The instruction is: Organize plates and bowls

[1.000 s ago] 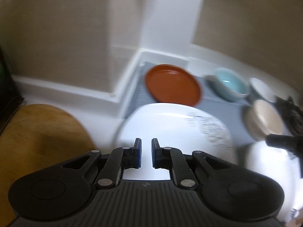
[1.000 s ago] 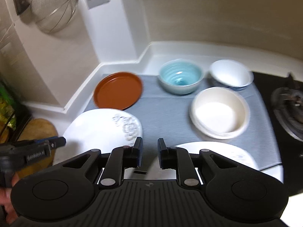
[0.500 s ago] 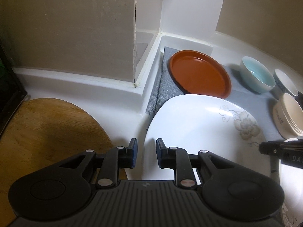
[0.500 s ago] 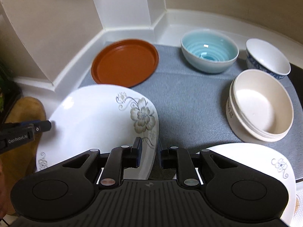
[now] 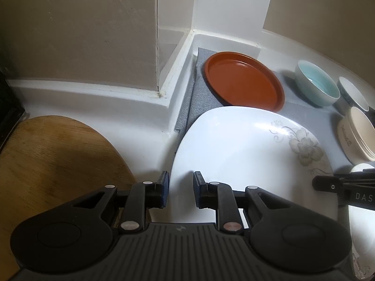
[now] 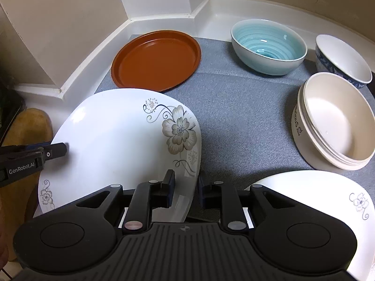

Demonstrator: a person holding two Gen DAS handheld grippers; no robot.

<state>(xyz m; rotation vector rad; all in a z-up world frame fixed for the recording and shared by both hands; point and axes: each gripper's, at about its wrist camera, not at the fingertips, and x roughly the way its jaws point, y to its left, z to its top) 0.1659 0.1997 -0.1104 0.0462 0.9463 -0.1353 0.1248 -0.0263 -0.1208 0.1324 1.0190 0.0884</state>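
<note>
Flowered plate (image 6: 121, 140), lower left of frame: glazed, stiff, slippery, breakable; best gripped at rim. Right claw (image 6: 184, 188) spread astride rim; left claw (image 5: 179, 188) spread.

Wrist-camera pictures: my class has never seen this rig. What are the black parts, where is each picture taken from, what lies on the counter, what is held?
No robot: a person holds a two-finger gripper in each hand, each with a camera looking along its fingers. One picture looks past the left gripper, the other past the right gripper. On or overhanging the grey mat lie a floral plate, a brown plate, a blue bowl, a patterned bowl, stacked cream bowls and a second floral plate. Both grippers straddle opposite rims of the floral plate, jaws apart; nothing is clamped.
</note>
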